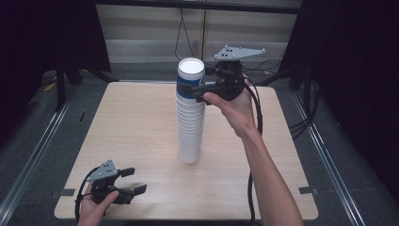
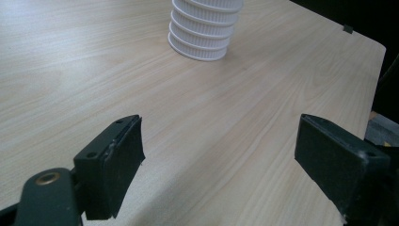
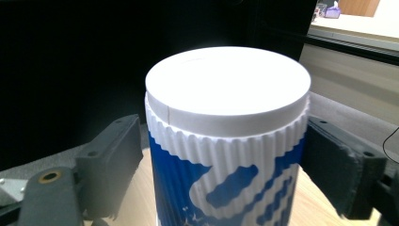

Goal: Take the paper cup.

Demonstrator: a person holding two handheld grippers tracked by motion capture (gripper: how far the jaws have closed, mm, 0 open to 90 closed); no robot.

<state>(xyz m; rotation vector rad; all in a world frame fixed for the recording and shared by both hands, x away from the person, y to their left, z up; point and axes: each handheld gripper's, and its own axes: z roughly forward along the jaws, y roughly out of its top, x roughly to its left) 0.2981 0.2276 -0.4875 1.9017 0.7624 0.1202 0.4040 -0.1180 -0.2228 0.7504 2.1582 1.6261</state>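
Work in hand: removal of the top cup (image 1: 190,79) from the stack of cups (image 1: 190,127), judged from the right gripper's position.
Stack location: upright at table (image 1: 141,122) centre, cups nested upside down; blue-printed cup uppermost.
Right gripper (image 1: 200,90): at 3 o'clock of the stack top, level with the blue cup. Jaws straddle the cup; in the right gripper view the pads (image 3: 336,162) sit just beside the ribbed wall, with contact not confirmed. Placed high, presumably to take one cup alone.
Left gripper (image 1: 132,181): at 7 o'clock of the stack, near the table's front edge. Jaws wide apart, nothing between them; apparently idle, well apart from the work.
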